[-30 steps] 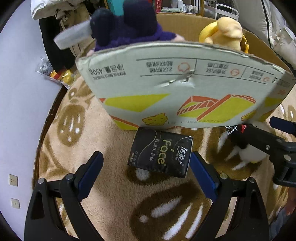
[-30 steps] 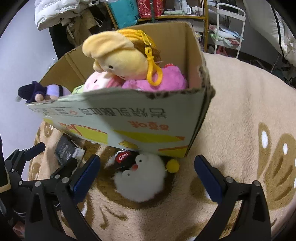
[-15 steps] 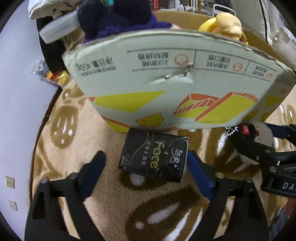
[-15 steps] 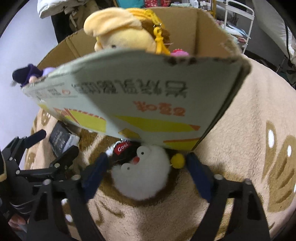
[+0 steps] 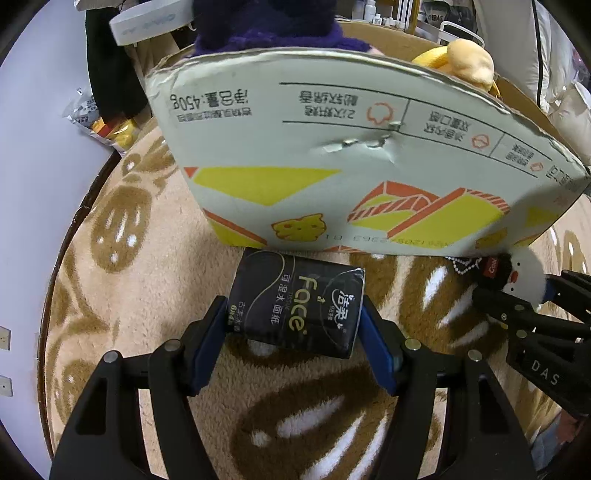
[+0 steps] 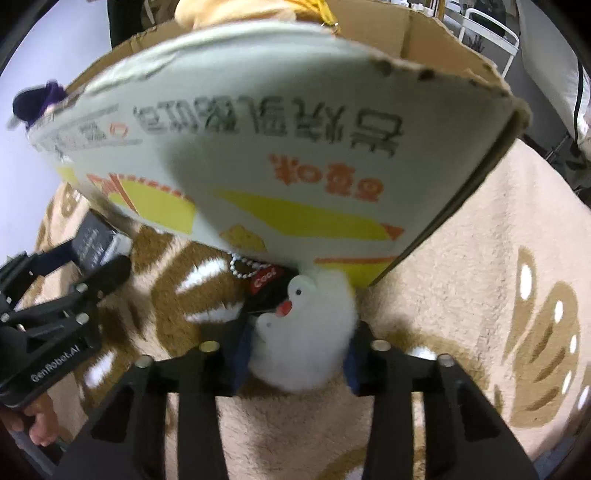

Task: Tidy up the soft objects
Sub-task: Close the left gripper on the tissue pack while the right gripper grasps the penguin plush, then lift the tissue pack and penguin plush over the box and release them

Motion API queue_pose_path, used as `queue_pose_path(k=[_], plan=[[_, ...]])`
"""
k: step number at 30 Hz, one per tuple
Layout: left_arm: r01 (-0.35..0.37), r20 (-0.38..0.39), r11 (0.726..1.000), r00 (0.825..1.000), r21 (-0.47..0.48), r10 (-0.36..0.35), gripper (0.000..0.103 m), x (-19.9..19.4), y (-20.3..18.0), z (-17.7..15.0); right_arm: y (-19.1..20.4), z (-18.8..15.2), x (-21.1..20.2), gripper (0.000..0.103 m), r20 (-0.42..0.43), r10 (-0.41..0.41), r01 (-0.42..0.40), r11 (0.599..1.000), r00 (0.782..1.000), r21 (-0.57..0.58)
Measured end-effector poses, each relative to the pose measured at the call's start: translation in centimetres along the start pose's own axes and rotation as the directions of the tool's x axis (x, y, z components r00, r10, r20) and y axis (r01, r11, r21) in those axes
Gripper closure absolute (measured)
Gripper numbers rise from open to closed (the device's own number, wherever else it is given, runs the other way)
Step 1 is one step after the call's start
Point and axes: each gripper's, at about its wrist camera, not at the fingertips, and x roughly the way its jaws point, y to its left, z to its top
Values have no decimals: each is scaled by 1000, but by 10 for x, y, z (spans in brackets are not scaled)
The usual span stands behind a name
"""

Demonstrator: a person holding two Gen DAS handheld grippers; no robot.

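Note:
A black "Face" tissue pack (image 5: 295, 302) lies on the rug against the front of a printed cardboard box (image 5: 332, 155). My left gripper (image 5: 293, 332) is shut on the pack, its blue pads (image 5: 208, 343) touching both sides. A white plush snowman (image 6: 306, 336) with a black "Cool" hat lies at the box's front corner (image 6: 388, 206). My right gripper (image 6: 295, 350) is shut on it. The snowman also shows in the left wrist view (image 5: 524, 277). A purple plush (image 5: 266, 26) and a yellow plush (image 5: 461, 62) sit in the box.
A beige rug with brown patterns (image 6: 480, 258) covers the floor. A snack bag (image 5: 99, 122) and dark clothes lie beyond the rug at the left. A white rack (image 6: 487, 33) and bedding stand behind the box. The left gripper shows in the right wrist view (image 6: 55, 295).
Both grippers moved forward and down toward the box and closed: the left on the tissue pack, the right on the white snowman. The box looms larger in both views.

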Motion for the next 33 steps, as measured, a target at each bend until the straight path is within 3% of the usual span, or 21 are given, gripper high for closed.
queue_pose_path(k=[10, 16, 20, 27, 33], plan=[[-36, 45, 998, 998, 42, 34, 35, -32, -10, -11, -8, -11, -17, 69, 15, 69, -70, 996, 998, 62], [-41, 56, 999, 998, 24, 39, 36, -55, -8, -27, -9, -24, -46, 69, 66, 76, -81, 994, 995, 75], [-68, 110, 997, 992, 46, 62, 35, -77, -10, -30, -9, -25, -75, 69, 133, 89, -100, 992, 987, 78], [-87, 245, 994, 967, 60, 70, 36, -124, -14, -24, -16, -32, -117, 69, 256, 96, -125, 987, 962, 102], [-86, 365, 995, 929, 48, 62, 35, -162, -10, -15, -21, -25, -148, 69, 364, 109, -144, 987, 925, 70]])
